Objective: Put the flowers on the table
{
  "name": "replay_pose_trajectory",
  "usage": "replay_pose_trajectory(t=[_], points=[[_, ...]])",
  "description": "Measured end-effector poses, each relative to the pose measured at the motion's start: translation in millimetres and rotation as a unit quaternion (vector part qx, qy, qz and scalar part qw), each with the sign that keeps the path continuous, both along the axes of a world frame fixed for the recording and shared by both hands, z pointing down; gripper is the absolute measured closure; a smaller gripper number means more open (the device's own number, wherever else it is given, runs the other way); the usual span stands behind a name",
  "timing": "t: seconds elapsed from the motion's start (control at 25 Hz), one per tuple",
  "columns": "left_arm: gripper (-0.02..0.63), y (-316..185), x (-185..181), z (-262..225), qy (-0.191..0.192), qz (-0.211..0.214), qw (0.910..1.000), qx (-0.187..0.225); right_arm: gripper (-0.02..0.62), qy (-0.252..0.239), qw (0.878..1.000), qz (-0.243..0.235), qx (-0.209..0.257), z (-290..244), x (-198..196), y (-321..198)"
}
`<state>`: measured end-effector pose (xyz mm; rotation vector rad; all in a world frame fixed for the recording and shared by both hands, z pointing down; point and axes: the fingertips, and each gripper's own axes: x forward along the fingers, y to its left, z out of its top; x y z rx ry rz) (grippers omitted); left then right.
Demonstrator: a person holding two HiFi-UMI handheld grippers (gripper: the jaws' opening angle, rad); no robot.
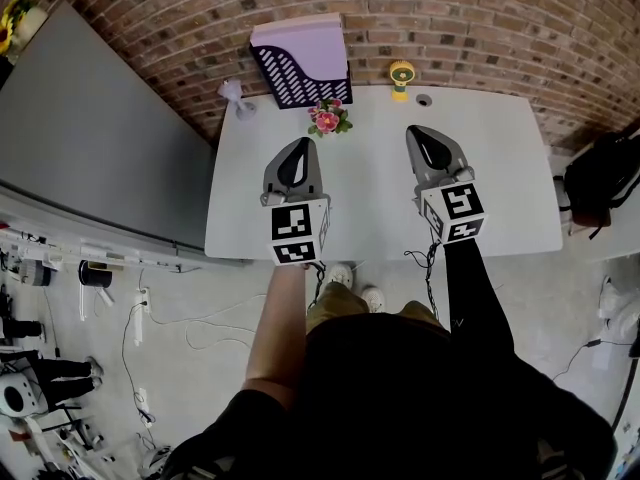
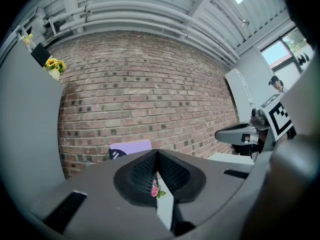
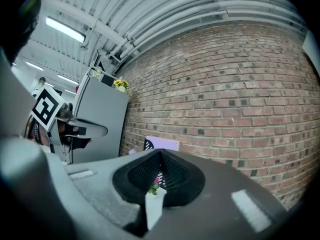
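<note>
Presently, flowers lying on my white bench, just before purple file tray, my left gripper and right gripper nearer me, both apart from flowers, fingers of each pressed together, nothing held.

The head view looks steeply down from above the person onto the white table and the foot of the brick wall. Each gripper view rides close behind its own jaws, facing level toward that wall — the left one catches the right gripper at its right edge, the right one the left gripper at its left. All three share the flowers and the purple file rack.
</note>
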<state>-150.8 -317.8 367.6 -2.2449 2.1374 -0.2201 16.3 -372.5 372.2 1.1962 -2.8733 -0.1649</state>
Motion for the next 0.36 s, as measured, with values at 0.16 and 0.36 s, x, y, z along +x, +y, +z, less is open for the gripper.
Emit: replay_pose_trajectory(t=[0.16,0.36], points=[[0.597,-1.5,-0.5,-0.4,-0.004,0.001,1.0000,-0.003,0.595,-0.001,1.000,-0.001,-0.001,-0.3,-2.0,-0.7],[0.597,-3.4,1.2,-0.1,-0.006,0.001,1.0000,-0.005,0.595,-0.004,1.000,-0.001,0.000,-1.3,-1.0,-2.7]])
